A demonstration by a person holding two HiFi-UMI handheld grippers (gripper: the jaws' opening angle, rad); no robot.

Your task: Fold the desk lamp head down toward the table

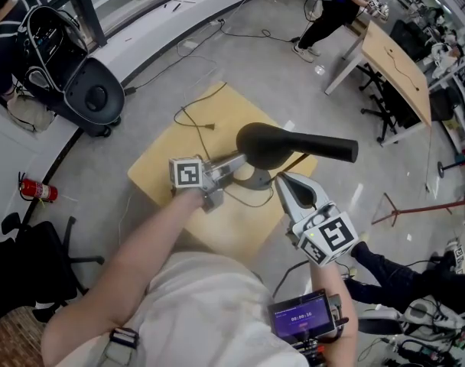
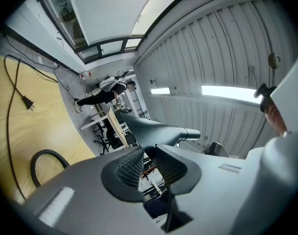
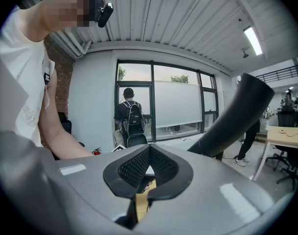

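The lamp head [image 1: 294, 145] hangs raised over the table [image 1: 160, 170]; the left hand-held gripper [image 1: 234, 163], jaws narrowly apart and empty, sits beside the lamp base [image 1: 257, 180]; the right hand-held gripper [image 1: 281, 182] is closed on nothing; pressing the head down unbraced could tip the lamp.

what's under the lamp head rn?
The lamp's grey base and a black cord loop on the wooden table. The lamp head covers its arm joint and part of the base.
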